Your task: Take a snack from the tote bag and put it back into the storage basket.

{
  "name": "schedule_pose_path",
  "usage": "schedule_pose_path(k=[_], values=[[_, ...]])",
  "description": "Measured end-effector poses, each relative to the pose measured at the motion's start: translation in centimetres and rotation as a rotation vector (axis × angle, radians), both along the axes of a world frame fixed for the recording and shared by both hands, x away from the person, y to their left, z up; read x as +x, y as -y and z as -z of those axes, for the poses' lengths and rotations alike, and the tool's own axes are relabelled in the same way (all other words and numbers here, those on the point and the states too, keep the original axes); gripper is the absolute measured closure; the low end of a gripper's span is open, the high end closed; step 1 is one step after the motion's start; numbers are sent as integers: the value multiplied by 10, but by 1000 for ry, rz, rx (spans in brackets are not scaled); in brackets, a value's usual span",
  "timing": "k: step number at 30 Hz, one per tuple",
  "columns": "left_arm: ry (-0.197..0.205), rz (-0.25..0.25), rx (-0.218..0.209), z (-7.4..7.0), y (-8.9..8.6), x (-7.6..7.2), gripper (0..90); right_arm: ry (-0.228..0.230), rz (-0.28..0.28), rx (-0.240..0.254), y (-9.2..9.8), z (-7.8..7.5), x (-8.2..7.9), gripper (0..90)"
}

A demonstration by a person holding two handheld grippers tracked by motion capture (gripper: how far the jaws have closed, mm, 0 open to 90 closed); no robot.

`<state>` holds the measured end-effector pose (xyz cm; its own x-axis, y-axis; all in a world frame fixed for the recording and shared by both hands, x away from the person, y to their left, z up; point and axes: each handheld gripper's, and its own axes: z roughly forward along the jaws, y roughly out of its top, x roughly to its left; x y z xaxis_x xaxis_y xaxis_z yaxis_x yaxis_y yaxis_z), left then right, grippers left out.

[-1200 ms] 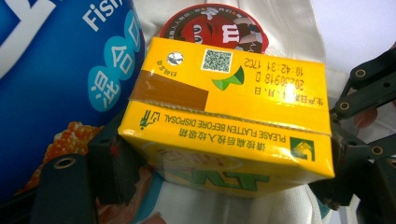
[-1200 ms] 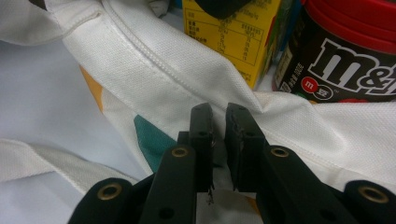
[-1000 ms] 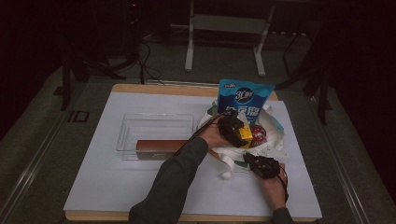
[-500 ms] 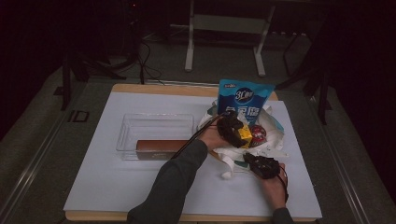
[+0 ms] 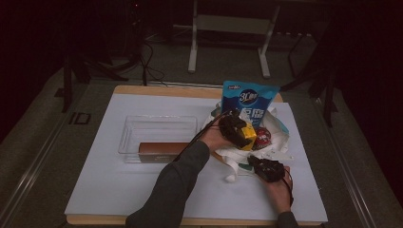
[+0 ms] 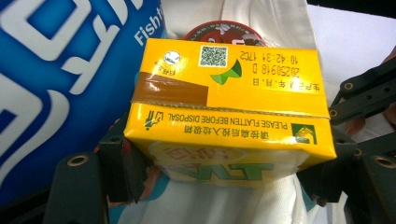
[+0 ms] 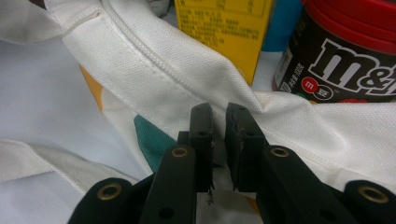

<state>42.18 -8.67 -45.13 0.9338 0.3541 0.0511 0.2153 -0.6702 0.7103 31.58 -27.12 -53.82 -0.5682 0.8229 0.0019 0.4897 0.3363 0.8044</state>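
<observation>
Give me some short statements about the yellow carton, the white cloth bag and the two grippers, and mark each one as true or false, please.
1. The left gripper holds the yellow carton between its jaws. True.
2. The right gripper stands wide open above the table. False: its jaws are nearly closed, pinching the edge of the white cloth bag.
3. The brown box lies in the clear tray. True.
4. The M&M's jar has a blue lid. False: the lid is red.
5. The blue snack bag lies flat inside the clear tray. False: it stands upright at the cloth bag, behind the carton.
</observation>
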Motion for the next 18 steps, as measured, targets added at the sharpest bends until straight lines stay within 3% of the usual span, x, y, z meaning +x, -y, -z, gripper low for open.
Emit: schedule_pose_path(k=[18], values=[[37, -29, -13, -19, -10, -9, 284, 4, -1, -3, 0, 0, 0, 810]])
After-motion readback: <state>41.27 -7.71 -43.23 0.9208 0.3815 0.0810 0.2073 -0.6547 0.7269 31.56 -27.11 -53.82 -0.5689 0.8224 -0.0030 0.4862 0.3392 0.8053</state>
